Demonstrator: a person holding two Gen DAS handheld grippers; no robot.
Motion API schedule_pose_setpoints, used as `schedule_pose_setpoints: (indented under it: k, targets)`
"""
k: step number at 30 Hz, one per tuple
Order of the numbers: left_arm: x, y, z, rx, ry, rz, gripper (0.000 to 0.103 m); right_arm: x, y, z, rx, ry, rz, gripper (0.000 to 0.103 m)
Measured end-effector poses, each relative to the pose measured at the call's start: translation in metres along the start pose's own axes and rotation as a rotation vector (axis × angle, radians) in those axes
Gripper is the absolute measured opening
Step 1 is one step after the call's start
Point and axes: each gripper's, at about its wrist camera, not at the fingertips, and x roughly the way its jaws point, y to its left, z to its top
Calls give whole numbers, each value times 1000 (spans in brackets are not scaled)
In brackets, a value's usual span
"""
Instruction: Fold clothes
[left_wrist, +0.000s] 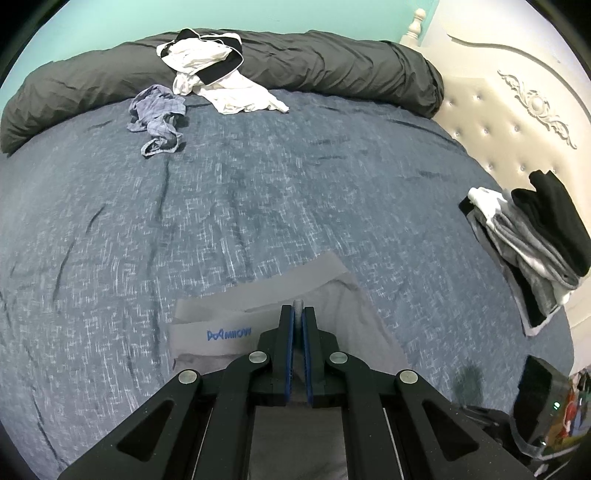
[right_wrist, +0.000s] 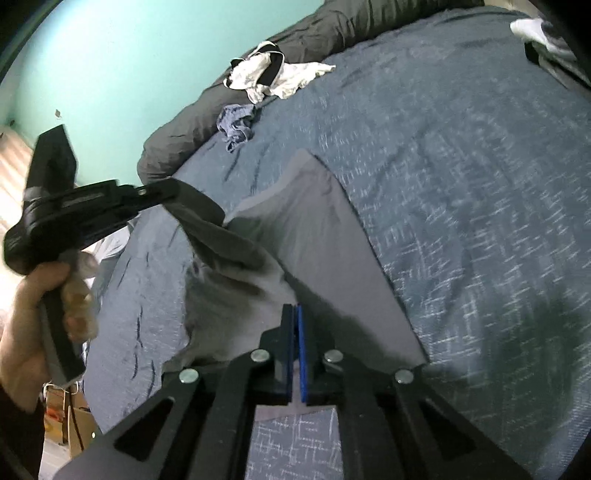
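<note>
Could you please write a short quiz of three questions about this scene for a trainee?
1. True or false: the left gripper is shut on the grey garment.
2. Which lies nearest the dark duvet? A. folded stack B. white and black clothes C. grey garment
3. Fill in: the bed cover is ____ in colour.

Key: 1 true; 2 B; 3 blue. The right gripper looks shut on the same garment.

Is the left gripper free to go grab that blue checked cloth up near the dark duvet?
Probably not yet: the left gripper is shut on the grey garment. Otherwise, open bedspread leads to the checked cloth.
</note>
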Motion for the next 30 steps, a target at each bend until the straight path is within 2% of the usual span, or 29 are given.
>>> schedule_pose_setpoints:
  k: [4,13,22,30]
  targets:
    - [9,-3,11,-20,10,-6,4,-7,-3,0,7,-11,4,2]
    - [45,-33,35,17,52,1,4,-18,-21,-1,39,-17,7,2]
    - [77,-49,45,34,86,19,4,-21,-33,-2,52,-15,5,2]
    - [104,-49,48,-14,105,14,5,-25,-41,-6,58,-9,-6,2]
